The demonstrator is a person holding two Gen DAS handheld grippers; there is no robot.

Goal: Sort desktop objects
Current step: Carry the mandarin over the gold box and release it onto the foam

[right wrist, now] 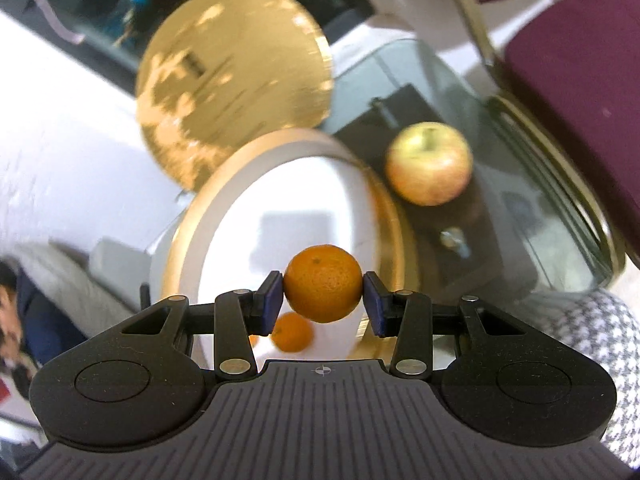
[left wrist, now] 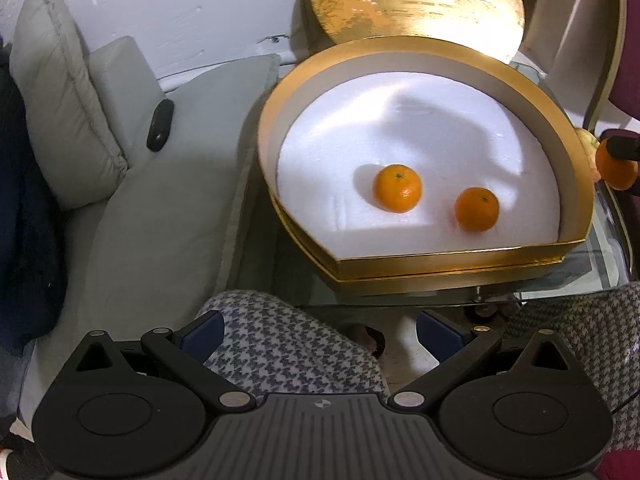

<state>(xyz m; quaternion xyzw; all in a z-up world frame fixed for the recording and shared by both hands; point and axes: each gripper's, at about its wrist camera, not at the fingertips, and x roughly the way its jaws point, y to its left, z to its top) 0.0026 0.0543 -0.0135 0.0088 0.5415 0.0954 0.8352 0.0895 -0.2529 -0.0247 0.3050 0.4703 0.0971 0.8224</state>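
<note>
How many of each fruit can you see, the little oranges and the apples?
Small oranges: 3, two in the gold box at and, one pinched in the right tool
Apples: 1, on the glass table beside the box
Total: 4 fruits

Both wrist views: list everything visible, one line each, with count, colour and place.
Oranges: three, orange; two lie on the box's white floor, one is clamped in the right gripper.
Apple: one, yellow-red; on the glass table beside the box.
Box: one, gold rim, white inside; on the table.
Lid: one, gold, round; standing behind the box.
Glass table: one, clear; under the box.
Cushions: grey; left of the table.
Chairs: maroon seats; past the table.
Left gripper: black, open, empty.
Right gripper: black, shut on an orange.
Houndstooth legs: below the grippers.
</note>
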